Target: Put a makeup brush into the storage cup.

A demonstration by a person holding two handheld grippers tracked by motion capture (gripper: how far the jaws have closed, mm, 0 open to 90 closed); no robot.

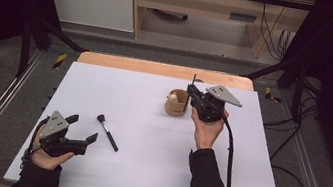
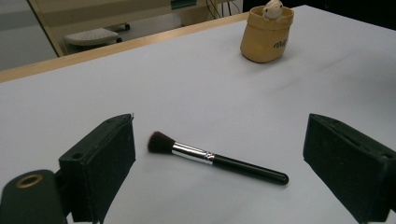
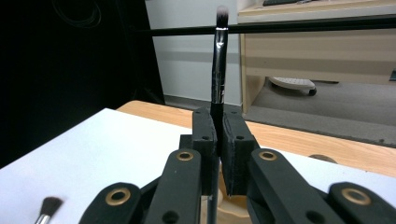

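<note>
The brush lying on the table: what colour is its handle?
Black, with a silver ferrule and dark bristles; the brush shows best in the left gripper view.

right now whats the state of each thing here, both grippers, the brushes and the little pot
left gripper: open, fingers wide apart either side of the powder brush, not touching it
right gripper: shut on the thin brush, held over the pot
thin brush: upright, bristles up, clamped by its handle
powder brush: lying flat on the table, free
pot: upright on the table, small figure at its rim
</note>
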